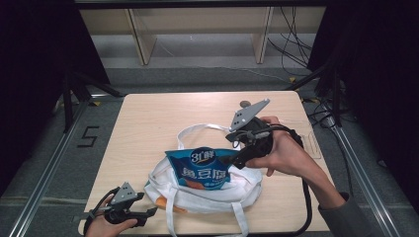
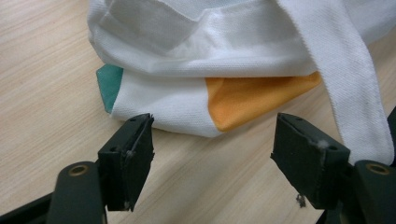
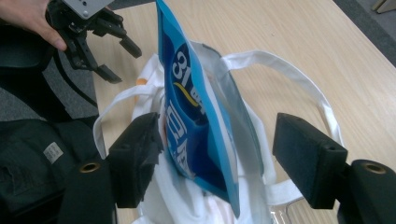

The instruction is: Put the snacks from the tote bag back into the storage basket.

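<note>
A: Starting at the left, what do you have?

B: My left gripper (image 1: 148, 213) sits low at the near edge of the counter (image 1: 148, 118), just beside the left end of the white tote bag (image 1: 247, 190). Its fingers (image 2: 128, 158) stand wide with nothing between them. In the left gripper view the bag's folded corner lies just past the tips, apart from them, with a teal patch (image 2: 108, 84) and an orange patch (image 2: 252, 98) showing under the white cloth. One strap (image 2: 355, 93) runs down the right side of that view.

A: And the middle?

B: The blue snack pouch (image 1: 200, 168) stands upright in the mouth of the bag, its printed face toward me. The bag lies flat on the counter, with a handle (image 1: 197, 129) looped out behind it.

A: The right side?

B: My right gripper (image 1: 236, 160) comes in from the right, at the pouch's upper right corner. In the right gripper view the pouch (image 3: 191, 116) stands edge-on between the fingers (image 3: 135, 154). They stand wide: the left pad is close against the pouch, the right one well clear. I can't tell whether the left one touches it.
</note>
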### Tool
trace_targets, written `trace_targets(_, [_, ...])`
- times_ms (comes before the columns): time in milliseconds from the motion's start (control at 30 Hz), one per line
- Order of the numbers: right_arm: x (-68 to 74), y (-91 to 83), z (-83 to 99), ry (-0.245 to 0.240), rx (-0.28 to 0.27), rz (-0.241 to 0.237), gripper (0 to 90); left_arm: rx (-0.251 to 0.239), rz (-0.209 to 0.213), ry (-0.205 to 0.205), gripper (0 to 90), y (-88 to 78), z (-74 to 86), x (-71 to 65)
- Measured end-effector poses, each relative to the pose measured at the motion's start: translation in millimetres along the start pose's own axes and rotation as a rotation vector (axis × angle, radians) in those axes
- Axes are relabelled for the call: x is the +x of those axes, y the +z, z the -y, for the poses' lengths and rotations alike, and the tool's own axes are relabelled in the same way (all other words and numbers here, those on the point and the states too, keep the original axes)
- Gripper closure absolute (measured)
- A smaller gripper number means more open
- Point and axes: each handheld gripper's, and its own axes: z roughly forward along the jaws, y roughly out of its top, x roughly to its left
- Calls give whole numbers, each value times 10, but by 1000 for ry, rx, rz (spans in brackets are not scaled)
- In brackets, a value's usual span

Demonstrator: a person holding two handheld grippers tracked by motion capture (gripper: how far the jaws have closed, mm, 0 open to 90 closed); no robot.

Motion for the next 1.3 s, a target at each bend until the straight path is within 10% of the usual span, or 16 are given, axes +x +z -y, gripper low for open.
trace_targets(1300, [-14,506,-415,-184,137,-94,881,-2,14,2,316,14,10,-4])
